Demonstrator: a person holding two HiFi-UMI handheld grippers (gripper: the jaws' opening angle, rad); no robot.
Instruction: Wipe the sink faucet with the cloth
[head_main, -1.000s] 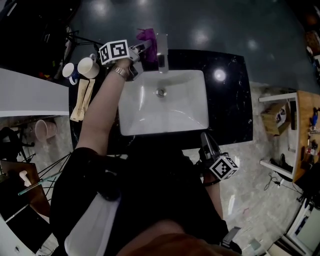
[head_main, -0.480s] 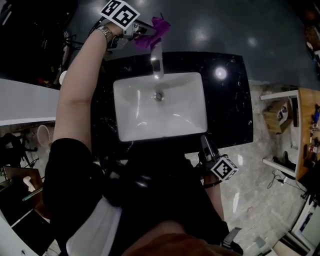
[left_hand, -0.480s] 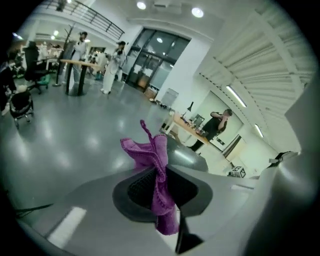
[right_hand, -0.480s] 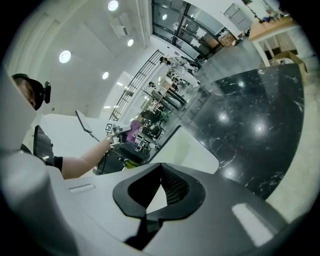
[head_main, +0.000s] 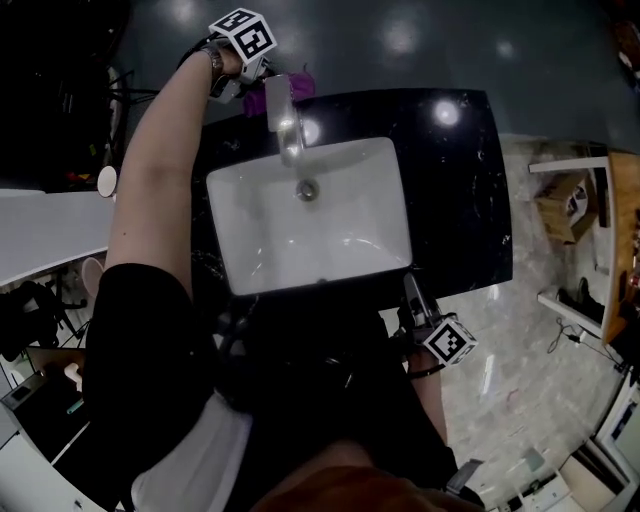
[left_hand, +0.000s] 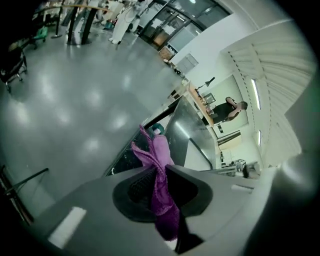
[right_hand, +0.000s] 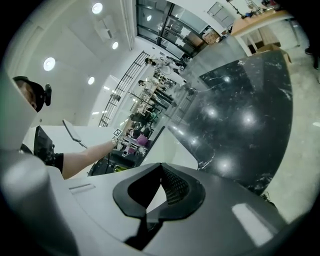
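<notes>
The left gripper (head_main: 262, 72) is out at the far edge of the black counter (head_main: 455, 190), just behind the faucet (head_main: 286, 128), with its jaws clamped on the purple cloth (left_hand: 159, 157). The cloth is bunched between the pads, poking out in front of them and hanging a little below. From above only a scrap of it shows, right beside the faucet's far end; I cannot tell whether it touches the metal. The spout reaches over the white sink (head_main: 355, 225), ending above the drain (head_main: 307, 187). The right gripper (head_main: 409, 288) sits at the near edge of the counter, by the sink's near right corner, jaws pressed together with nothing between them, pointing out across the counter
</notes>
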